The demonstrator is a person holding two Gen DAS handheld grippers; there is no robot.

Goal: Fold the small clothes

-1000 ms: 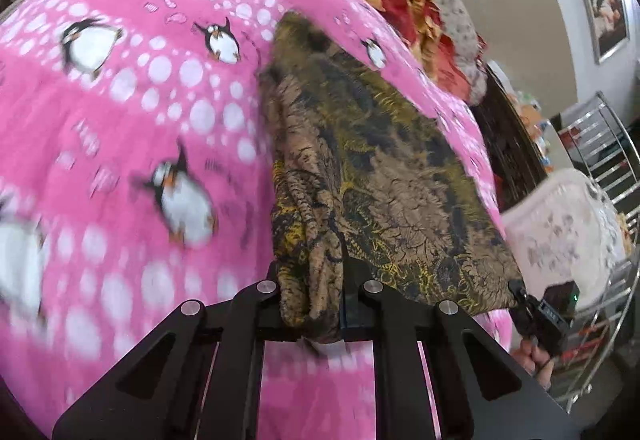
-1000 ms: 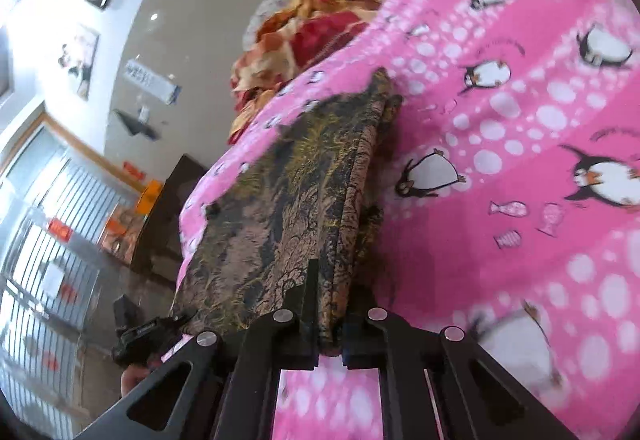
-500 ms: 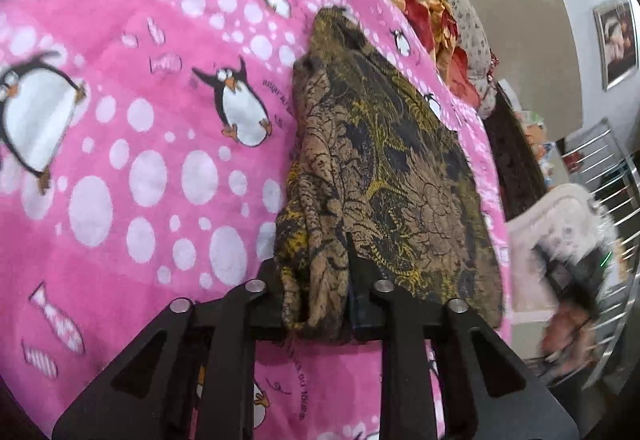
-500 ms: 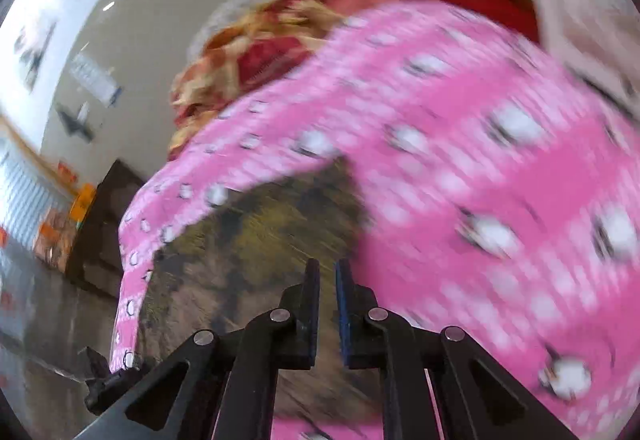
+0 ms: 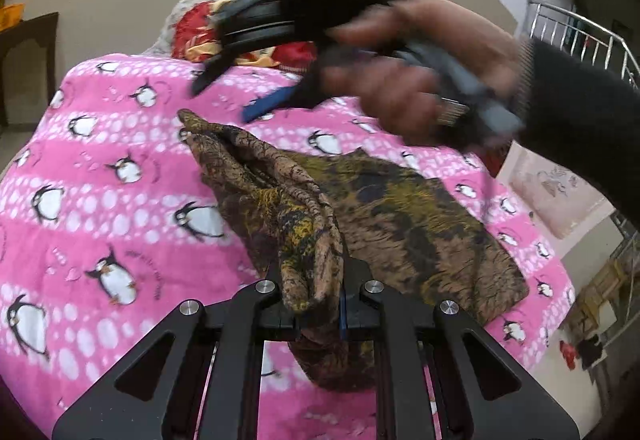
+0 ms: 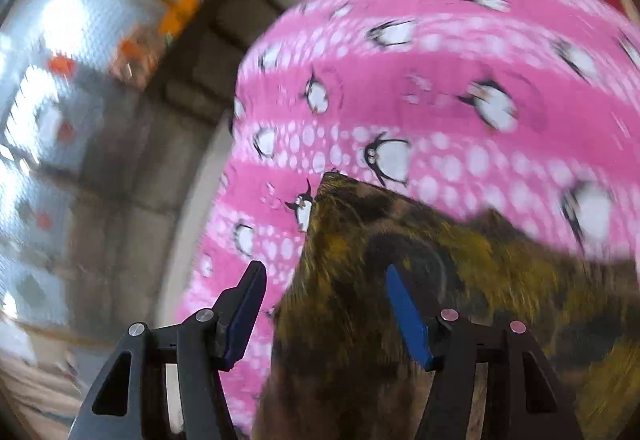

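in the left wrist view, the left gripper [image 5: 320, 304] is seen at the bottom centre of the frame, with its two fingers clenched on a bunched edge of the brown and yellow patterned garment [image 5: 360, 215]. the cloth is gathered into thick folds between the fingers, and a small part hangs below them. the rest of the garment is spread flat toward the right of the frame, on the pink penguin blanket [image 5: 100, 199].

in the upper right of the same view, the right gripper [image 5: 236, 95] is seen blurred above the blanket, held by the person's right hand [image 5: 420, 79] in a dark sleeve. its fingers are spread apart and nothing is between them. behind it, a red and yellow quilt [image 5: 200, 31] is seen at the far edge of the blanket.

in the right wrist view, the right gripper [image 6: 324, 304] is seen at the bottom with its fingers released, blue pads facing each other. the garment [image 6: 380, 280] fills the lower centre and lower right of this blurred frame, one corner pointing up over the blanket [image 6: 440, 87]. whether the fingers touch the cloth cannot be told. a dark cabinet [image 6: 208, 39] is seen in the upper left.
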